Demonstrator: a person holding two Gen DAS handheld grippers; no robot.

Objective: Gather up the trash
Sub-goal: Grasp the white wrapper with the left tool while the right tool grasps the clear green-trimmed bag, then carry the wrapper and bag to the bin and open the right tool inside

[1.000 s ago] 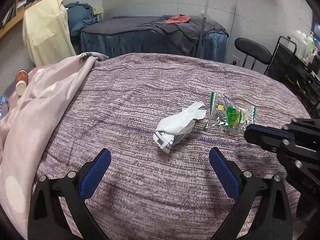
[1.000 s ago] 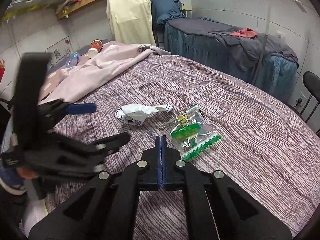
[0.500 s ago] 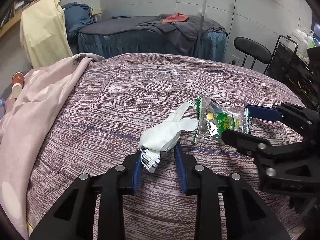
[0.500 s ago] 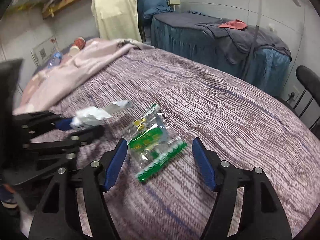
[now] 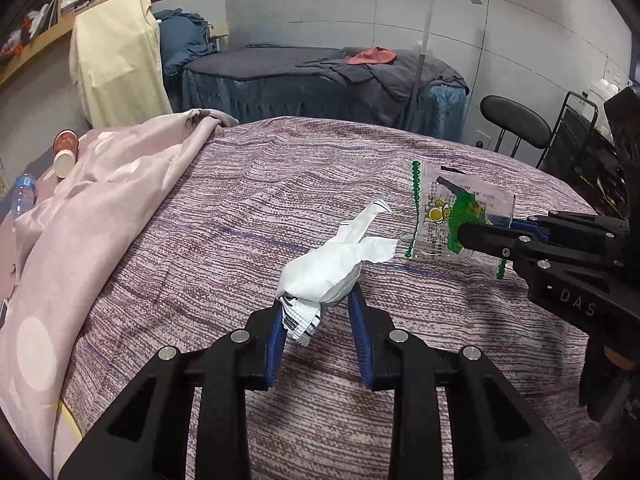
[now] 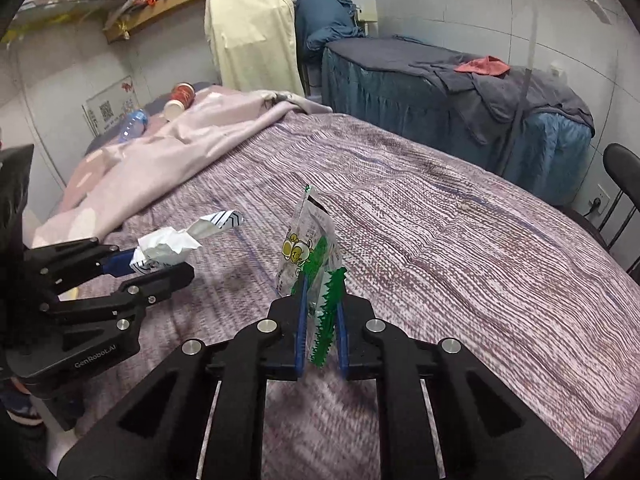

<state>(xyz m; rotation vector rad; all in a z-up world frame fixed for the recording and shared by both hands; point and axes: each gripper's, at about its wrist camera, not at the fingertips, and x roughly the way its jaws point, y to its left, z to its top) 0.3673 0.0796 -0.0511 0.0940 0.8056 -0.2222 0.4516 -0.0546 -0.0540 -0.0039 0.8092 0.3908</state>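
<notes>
My left gripper (image 5: 318, 312) is shut on a crumpled white paper wrapper (image 5: 328, 268) and holds it just above the purple striped bedspread (image 5: 240, 220). It also shows in the right wrist view (image 6: 160, 258) with the white wrapper (image 6: 168, 244) between its pads. My right gripper (image 6: 320, 320) is shut on a clear and green snack wrapper (image 6: 310, 252), which stands upright above the bed. In the left wrist view the right gripper (image 5: 484, 228) holds that snack wrapper (image 5: 440, 216) at the right.
A pink blanket (image 5: 80, 220) covers the bed's left side, with a paper cup (image 5: 66, 152) and a plastic bottle (image 5: 24, 196) beyond it. A second blue-skirted bed (image 5: 320, 80), a lamp pole (image 5: 424, 40), a black chair (image 5: 516, 124) and a cart (image 5: 592, 152) stand behind.
Both grippers have closed on their pieces and lifted them off the bedspread. A second ago the left was open and the right shut and empty, both wrappers lying flat.
</notes>
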